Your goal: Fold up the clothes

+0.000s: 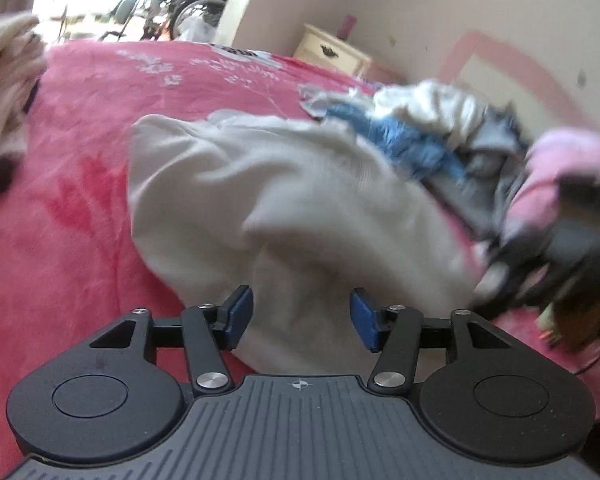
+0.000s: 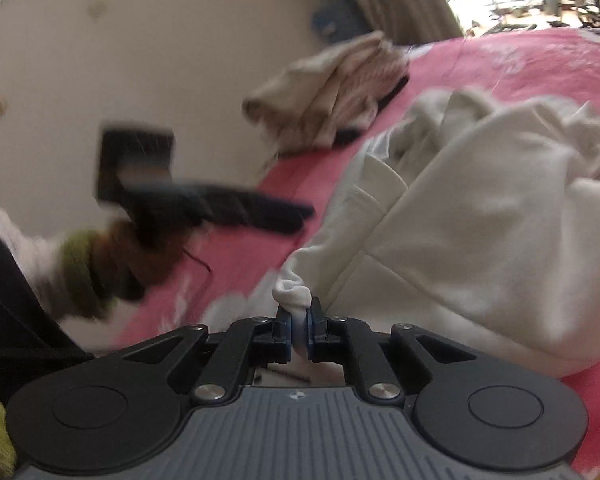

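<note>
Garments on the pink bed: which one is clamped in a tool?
The white hoodie: the right tool is shut on a bunched edge of it. The beige folded garment near the wall and the mixed pile lie untouched.

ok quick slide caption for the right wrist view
Right gripper shut on a corner of the white garment on the pink blanket.

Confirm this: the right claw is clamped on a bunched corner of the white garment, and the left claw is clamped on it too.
Not quite. The right claw is clamped on the white garment's corner, but the left claw is open, its pads apart with the garment merely lying between them, as the left wrist view shows.
</note>
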Available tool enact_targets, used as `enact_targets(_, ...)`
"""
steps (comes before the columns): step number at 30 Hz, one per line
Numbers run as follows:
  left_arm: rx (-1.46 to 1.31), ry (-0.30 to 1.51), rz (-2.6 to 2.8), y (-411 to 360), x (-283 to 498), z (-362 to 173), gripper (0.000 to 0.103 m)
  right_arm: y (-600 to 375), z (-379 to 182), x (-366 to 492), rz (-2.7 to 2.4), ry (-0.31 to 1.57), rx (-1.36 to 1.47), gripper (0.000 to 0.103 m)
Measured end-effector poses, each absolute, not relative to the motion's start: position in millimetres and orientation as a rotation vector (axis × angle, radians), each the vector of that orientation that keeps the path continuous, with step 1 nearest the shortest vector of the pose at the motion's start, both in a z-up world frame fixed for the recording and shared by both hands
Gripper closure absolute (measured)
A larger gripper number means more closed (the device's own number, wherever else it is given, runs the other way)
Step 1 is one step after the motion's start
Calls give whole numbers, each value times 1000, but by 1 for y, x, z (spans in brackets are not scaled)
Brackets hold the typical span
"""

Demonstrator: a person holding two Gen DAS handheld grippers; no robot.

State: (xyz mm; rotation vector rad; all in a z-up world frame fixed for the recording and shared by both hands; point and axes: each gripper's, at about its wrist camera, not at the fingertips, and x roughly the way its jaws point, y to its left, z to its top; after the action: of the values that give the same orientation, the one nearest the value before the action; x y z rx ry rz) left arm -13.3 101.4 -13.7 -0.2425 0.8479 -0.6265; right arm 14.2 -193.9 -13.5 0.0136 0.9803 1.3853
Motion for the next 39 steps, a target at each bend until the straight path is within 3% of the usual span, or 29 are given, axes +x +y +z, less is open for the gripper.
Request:
enact_targets(3, -363, 856, -656, 108, -24, -5, 37, -174, -19, -6, 1401, 952, -109, 94)
enact_targets(11, -378, 969, -636, 74, -28, -28, 36, -140, -17, -58, 1398, 826, -347, 94)
enact_targets(18, -571, 1037, -530, 95, -29, -54, 55, -138, -19, -88, 1408, 741, -432, 90)
enact_targets(21, -676, 1027, -506, 108, -31, -61, 62, -143, -13, -82, 1407, 747, -417, 79)
enact_targets(23, -738, 1023, -491, 114, -31, -65, 65, -150, -2, -72, 1414, 752, -392, 62)
enact_targets(27, -807, 1001, -448, 125, -31, -67, 65, -167, 39, -34, 1419, 687, -280, 42)
enact_targets(32, -789, 1006, -435, 119, -28, -66, 65, -168, 73, 35, 1287, 588, -66, 7)
enact_targets(36, -694, 1042, -439, 103, -30, -66, 59, -121, 57, 84, 1156, 681, -128, 4)
enact_targets(39, -623, 1072, -431, 90, -32, -67, 61, -78, 27, 114, 1113, 867, -187, 2)
